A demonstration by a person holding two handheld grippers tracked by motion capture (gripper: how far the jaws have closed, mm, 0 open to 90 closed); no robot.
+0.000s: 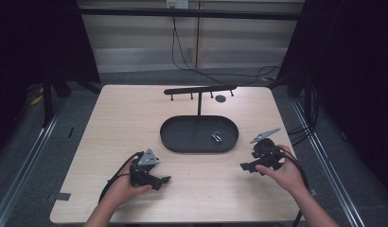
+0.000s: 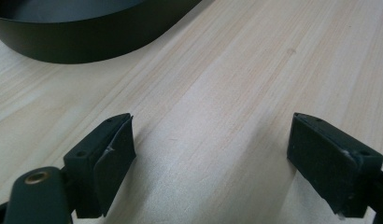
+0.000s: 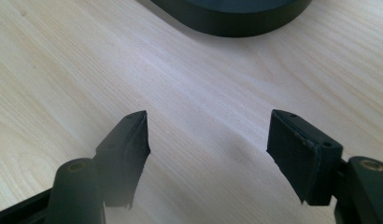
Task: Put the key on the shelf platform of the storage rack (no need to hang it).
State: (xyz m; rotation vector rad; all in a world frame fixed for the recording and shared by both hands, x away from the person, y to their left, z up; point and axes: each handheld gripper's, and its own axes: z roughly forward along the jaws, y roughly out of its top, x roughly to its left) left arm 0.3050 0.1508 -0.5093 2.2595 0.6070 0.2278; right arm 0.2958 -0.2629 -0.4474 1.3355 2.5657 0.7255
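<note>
A black oval tray (image 1: 182,142) lies in the middle of the pale wooden table (image 1: 126,118). A small silvery metal clip (image 1: 216,136) rests in its right half. From the tray's back rises a thin post with a black crossbar (image 1: 200,89) carrying several short pegs. My left gripper (image 1: 163,182) rests low on the table in front of the tray's left end, open and holding nothing (image 2: 210,154). My right gripper (image 1: 245,166) sits to the tray's right front, also open over bare wood (image 3: 208,149). The tray wall (image 2: 87,44) shows ahead of the left jaws, and the tray wall (image 3: 236,21) ahead of the right jaws.
A small dark round disc (image 1: 221,98) lies on the table behind the tray, near the crossbar's right end. Cables (image 1: 182,52) hang down the back wall. Dark curtains flank both sides. Bare wood stretches along the table's front and left.
</note>
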